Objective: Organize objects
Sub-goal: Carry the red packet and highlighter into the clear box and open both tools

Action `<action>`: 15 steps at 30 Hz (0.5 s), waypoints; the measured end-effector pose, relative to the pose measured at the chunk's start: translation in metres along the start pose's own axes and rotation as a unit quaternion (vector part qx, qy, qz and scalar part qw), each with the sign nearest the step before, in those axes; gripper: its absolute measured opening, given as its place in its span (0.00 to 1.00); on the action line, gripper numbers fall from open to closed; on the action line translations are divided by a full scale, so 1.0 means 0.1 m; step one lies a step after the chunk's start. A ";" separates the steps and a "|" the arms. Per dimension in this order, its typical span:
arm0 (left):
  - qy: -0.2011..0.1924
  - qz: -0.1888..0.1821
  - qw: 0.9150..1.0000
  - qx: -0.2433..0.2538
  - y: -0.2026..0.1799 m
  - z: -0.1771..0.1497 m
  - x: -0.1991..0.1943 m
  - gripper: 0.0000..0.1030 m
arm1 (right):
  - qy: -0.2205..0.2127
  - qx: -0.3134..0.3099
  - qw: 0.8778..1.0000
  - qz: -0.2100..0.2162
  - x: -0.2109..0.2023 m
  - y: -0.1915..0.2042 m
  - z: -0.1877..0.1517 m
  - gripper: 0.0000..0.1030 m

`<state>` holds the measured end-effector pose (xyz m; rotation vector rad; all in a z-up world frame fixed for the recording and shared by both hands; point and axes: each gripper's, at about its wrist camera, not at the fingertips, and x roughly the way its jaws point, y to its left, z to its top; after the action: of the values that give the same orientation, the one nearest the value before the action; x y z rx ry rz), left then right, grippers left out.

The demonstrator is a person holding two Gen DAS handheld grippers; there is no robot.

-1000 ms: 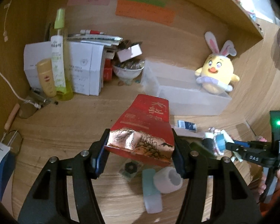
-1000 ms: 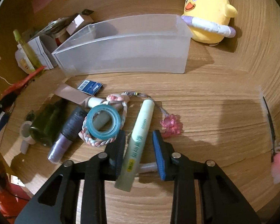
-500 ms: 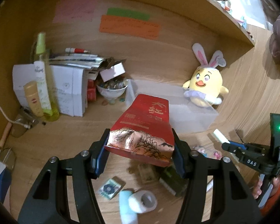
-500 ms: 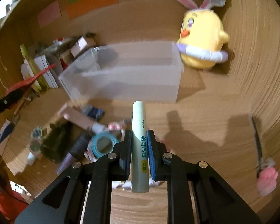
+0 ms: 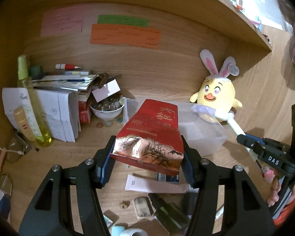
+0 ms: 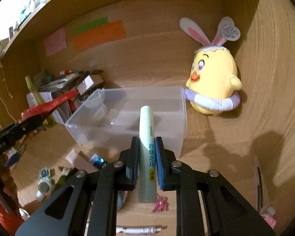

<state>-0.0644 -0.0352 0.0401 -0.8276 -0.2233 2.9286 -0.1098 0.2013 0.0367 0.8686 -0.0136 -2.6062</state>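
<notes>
My left gripper (image 5: 147,153) is shut on a red foil pouch (image 5: 153,131) with a mountain print, held above the wooden desk. The pouch points at a clear plastic bin (image 5: 204,135) just behind it. My right gripper (image 6: 146,157) is shut on a pale green tube (image 6: 147,149), lifted off the desk and aimed at the same clear bin (image 6: 127,118). In the left wrist view the right gripper (image 5: 243,136) comes in from the right with the tube's white tip (image 5: 234,124) near the bin's right end. In the right wrist view the pouch (image 6: 49,106) shows at the left.
A yellow plush chick (image 6: 212,84) with rabbit ears stands right of the bin. Boxes, papers (image 5: 55,114), bottles (image 5: 31,106) and a bowl of marbles (image 5: 106,108) crowd the back left. Small bottles, tape, cards and a pink trinket (image 6: 161,205) litter the desk in front. A shelf runs overhead.
The right gripper shut on the green tube and lifted it off the desk toward the bin. The left gripper rose with the pouch and moved closer to the bin.
</notes>
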 end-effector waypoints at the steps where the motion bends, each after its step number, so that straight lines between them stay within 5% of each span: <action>1: 0.001 0.000 1.000 0.000 -0.01 0.02 0.02 0.57 | -0.002 -0.001 1.000 0.002 0.00 -0.01 0.03 0.14; 15: 0.028 0.001 1.000 0.003 -0.16 0.31 0.47 0.57 | -0.015 -0.011 1.000 0.024 0.32 -0.03 0.48 0.14</action>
<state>-0.1202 -0.0175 0.0447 -0.9080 -0.2098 2.9007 -0.1616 0.1866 0.0567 0.8117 -0.0148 -2.5706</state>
